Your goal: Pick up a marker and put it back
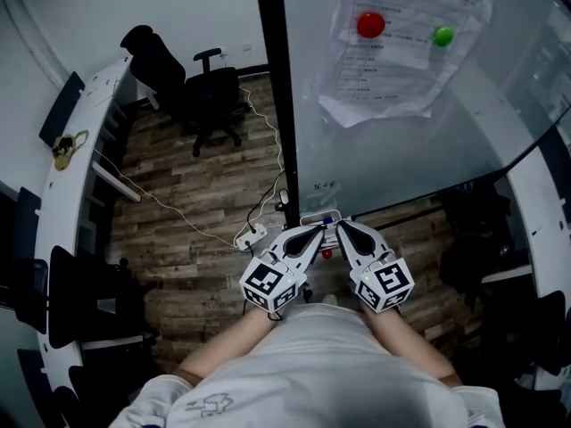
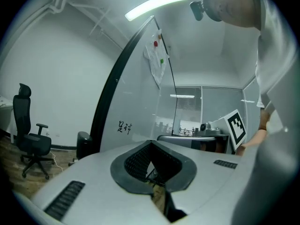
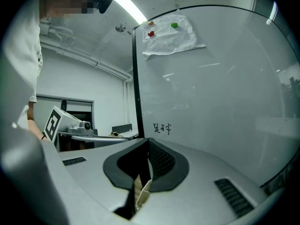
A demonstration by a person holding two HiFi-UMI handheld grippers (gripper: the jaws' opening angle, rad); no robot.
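facing a glossy whiteboard (image 1: 401, 163), smooth left claw (image 1: 320, 229) and right claw (image 1: 340, 226) pinch shut.

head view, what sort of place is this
Most likely an office or meeting room: a glass whiteboard with papers held up by magnets, and a black swivel office chair on a wood-plank floor.
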